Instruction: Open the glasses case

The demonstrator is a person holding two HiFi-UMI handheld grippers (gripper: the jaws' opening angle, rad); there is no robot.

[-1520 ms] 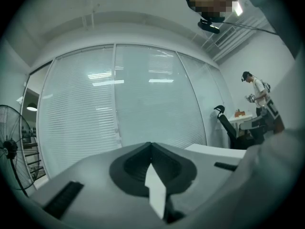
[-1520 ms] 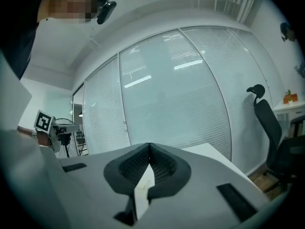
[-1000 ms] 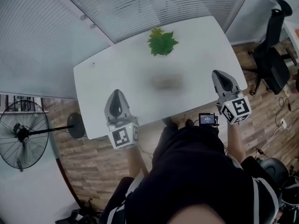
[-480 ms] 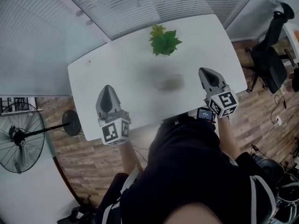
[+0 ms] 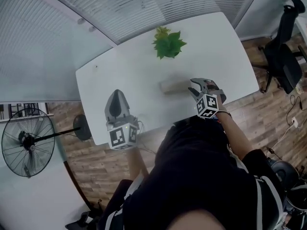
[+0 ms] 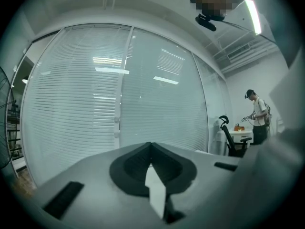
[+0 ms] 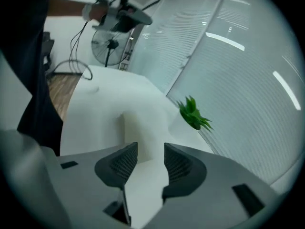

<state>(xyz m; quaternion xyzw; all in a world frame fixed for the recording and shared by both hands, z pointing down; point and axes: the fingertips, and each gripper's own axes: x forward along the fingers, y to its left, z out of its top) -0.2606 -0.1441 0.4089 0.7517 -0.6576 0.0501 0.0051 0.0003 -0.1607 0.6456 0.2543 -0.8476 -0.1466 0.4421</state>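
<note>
The glasses case is a pale oblong box lying flat on the white table, right of middle. My right gripper points down at the case's right end. Its jaws are opening, and in the right gripper view the case lies just ahead of the gap with the pads off it. My left gripper hovers over the table's near left edge, level and shut with nothing in it. From the left gripper view only blinds and glass wall show.
A small green plant stands at the table's far side, behind the case. A standing fan is on the wooden floor at the left. A black office chair stands at the right. Another person stands far off.
My right gripper has dropped, rolled over and swung left to the case's end, and its jaws have gone from shut to open. The left gripper has shifted only a little.
</note>
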